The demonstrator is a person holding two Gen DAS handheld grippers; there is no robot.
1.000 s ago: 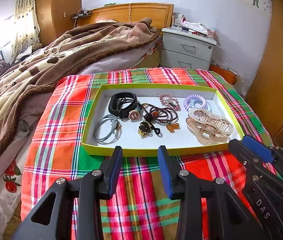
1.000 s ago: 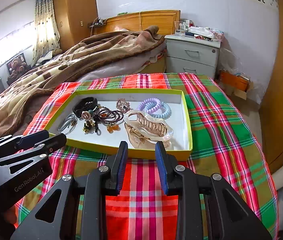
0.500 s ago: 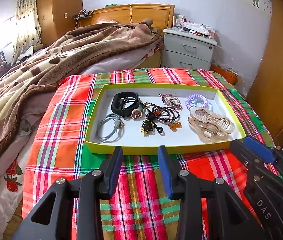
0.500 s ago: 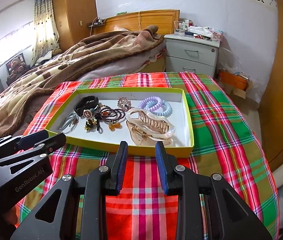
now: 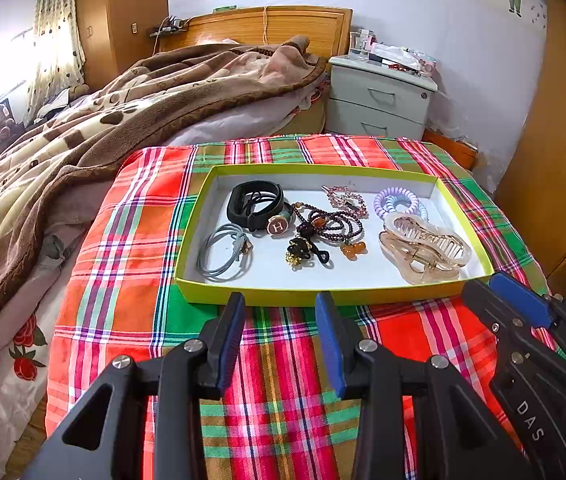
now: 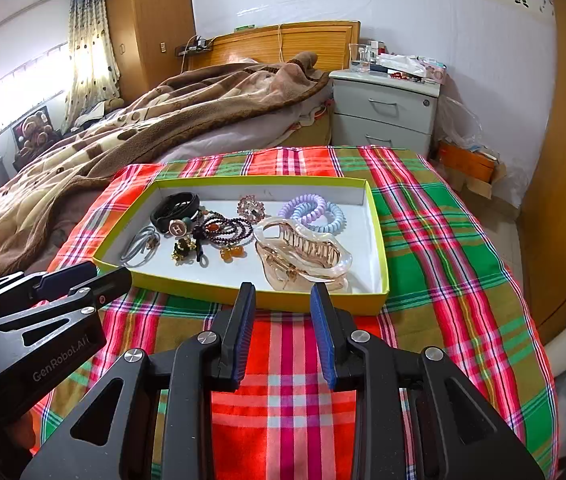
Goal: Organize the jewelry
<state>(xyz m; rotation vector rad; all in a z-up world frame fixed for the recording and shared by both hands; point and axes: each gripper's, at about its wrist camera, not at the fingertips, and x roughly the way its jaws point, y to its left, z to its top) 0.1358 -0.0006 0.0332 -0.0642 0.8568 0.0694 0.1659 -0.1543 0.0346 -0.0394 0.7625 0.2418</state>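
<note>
A yellow-green tray (image 5: 323,295) (image 6: 243,288) with a white floor sits on a plaid cloth. It holds a black band (image 5: 255,204), a grey hair tie (image 5: 223,252), a dark bead bracelet (image 5: 335,222), pastel coil ties (image 5: 399,200) and a clear amber claw clip (image 5: 423,248) (image 6: 303,252). My left gripper (image 5: 279,308) is open and empty, just short of the tray's near wall. My right gripper (image 6: 283,300) is open and empty, near the tray's front right part, by the claw clip. Each gripper shows in the other's view.
The plaid cloth (image 5: 283,380) covers a table beside a bed with a brown blanket (image 5: 103,120). A grey nightstand (image 5: 379,100) stands behind. A wooden wardrobe (image 6: 563,160) is at the right.
Both grippers have drawn back a little from the tray, which looks slightly farther and smaller. Jaws stayed open. Nothing in the tray moved.
</note>
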